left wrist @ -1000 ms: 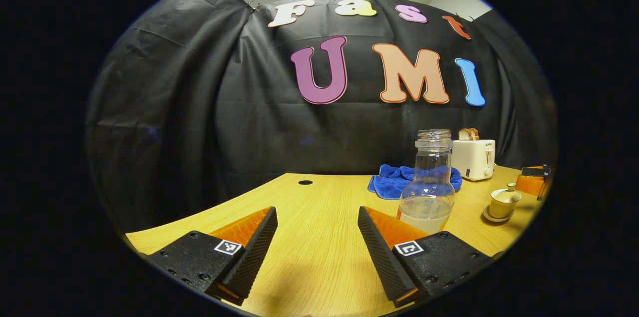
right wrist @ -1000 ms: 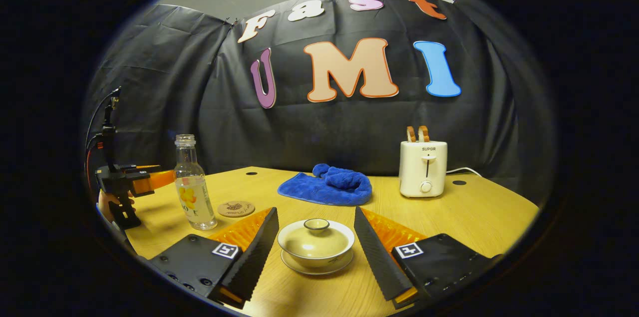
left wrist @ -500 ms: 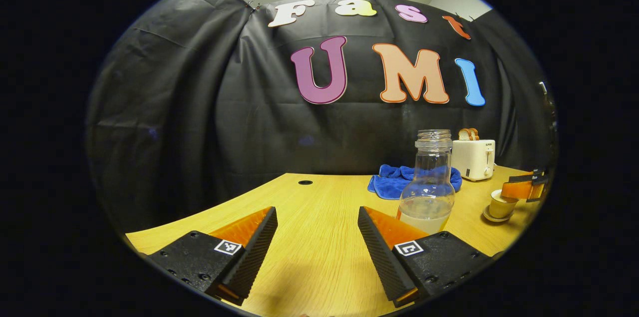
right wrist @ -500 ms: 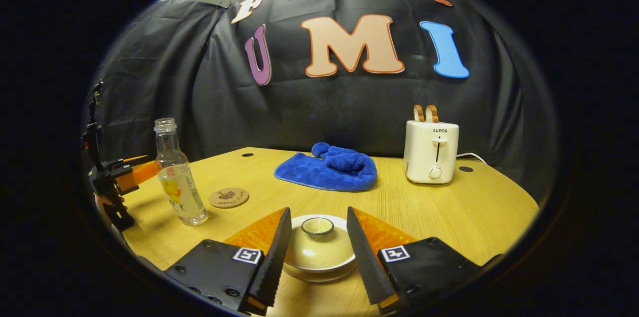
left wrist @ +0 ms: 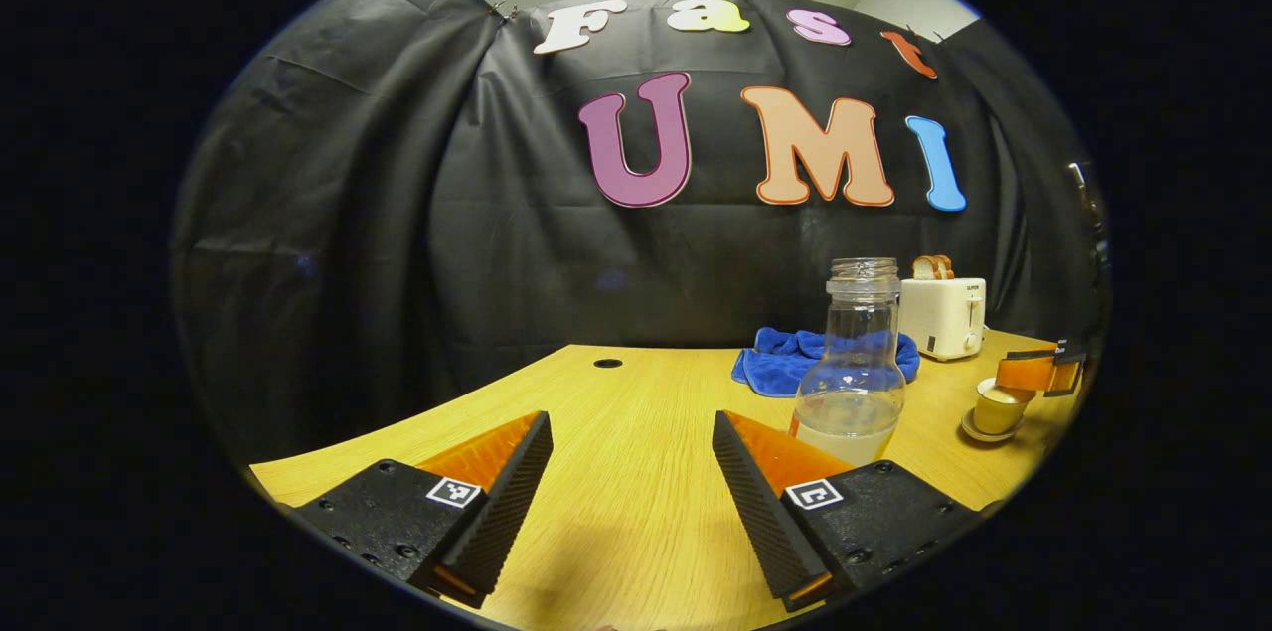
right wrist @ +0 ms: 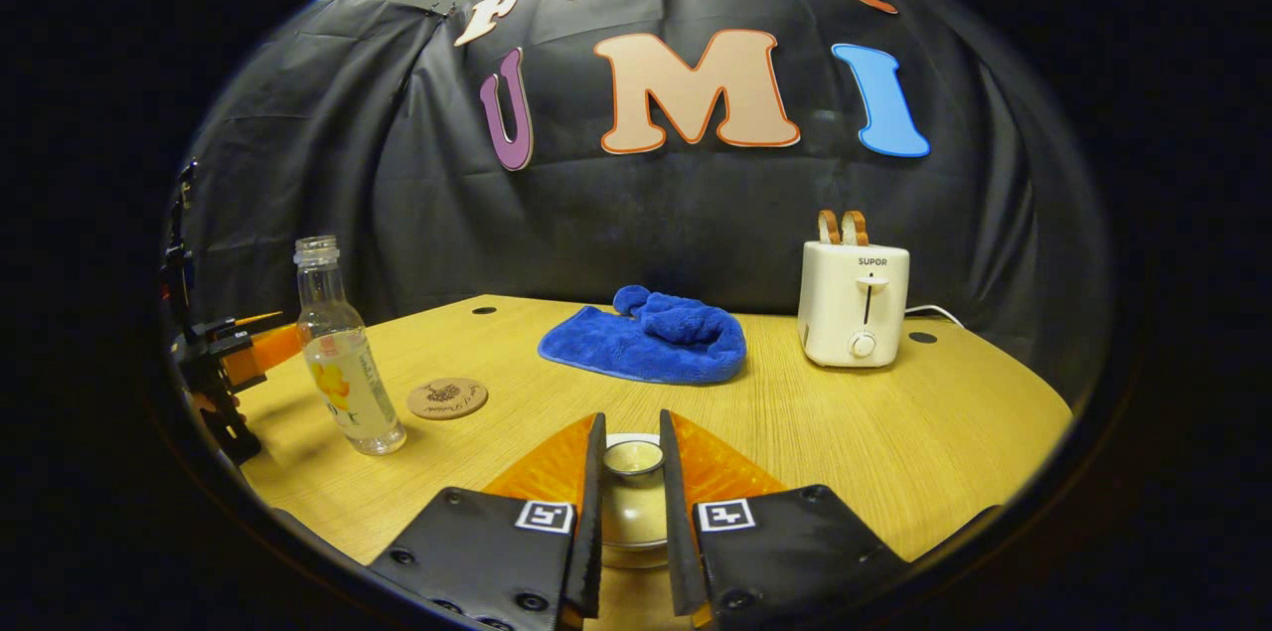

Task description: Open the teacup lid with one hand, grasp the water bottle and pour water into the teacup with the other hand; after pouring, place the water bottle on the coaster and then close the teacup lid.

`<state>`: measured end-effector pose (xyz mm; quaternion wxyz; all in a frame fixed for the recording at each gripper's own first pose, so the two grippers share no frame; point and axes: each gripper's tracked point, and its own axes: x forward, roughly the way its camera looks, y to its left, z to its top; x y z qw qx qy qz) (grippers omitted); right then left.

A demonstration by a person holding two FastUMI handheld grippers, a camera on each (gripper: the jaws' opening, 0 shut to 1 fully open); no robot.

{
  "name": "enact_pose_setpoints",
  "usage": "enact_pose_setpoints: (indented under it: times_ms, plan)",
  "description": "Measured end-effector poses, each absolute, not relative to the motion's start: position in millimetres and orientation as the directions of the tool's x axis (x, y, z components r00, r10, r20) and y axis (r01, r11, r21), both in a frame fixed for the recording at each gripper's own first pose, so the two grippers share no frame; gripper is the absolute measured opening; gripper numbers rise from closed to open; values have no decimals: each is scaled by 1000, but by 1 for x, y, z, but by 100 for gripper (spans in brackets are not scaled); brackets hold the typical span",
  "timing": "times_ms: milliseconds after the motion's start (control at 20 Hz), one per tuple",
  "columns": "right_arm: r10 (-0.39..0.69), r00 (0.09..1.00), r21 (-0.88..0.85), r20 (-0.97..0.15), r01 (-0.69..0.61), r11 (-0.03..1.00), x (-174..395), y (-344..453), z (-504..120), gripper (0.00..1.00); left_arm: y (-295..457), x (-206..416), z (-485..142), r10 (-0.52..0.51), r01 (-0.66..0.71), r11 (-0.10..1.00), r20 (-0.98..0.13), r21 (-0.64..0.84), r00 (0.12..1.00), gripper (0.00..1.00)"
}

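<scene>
Two tongs noted. Right tongs nearly closed about the lid knob of the teacup; firm contact cannot be confirmed. Left tongs wide open, empty, bottle just beyond. Risk: off-centre grip tips lid. Coaster beside bottle; worktop edge distant.

Coaster lies between bottle and towel.

Lidded cream teacup on saucer, uncapped bottle upright beside round coaster
</scene>
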<state>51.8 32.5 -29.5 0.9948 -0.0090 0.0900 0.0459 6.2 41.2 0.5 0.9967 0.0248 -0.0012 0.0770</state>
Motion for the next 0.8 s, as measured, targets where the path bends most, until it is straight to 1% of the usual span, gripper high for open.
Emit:
enact_pose_setpoints:
  times_ms: [50,250,300,350,450,650,800]
  plan:
    - [92,980,-14,-176,-96,995,51,33,-29,31,41,6,0,154,-154,987,6,49,988,95]
    - [96,991,-5,-97,-97,995,46,31,-16,31,42,6,0,154,-154,987,6,49,988,95]
    - [91,993,-3,-74,-91,996,44,29,-12,31,41,6,0,154,-154,987,6,49,988,93]
    - [84,995,-3,-53,-84,996,43,26,-9,31,41,6,0,153,-154,987,6,49,988,95]
    - [68,998,2,-14,-68,998,39,22,-3,31,41,6,0,148,-148,988,6,48,989,95]
    - [49,999,-1,-4,-49,999,39,16,-2,31,38,8,0,132,-132,990,7,48,991,95]
    - [-23,1000,-3,1,23,1000,37,-4,0,31,34,9,0,118,-119,992,6,47,993,95]
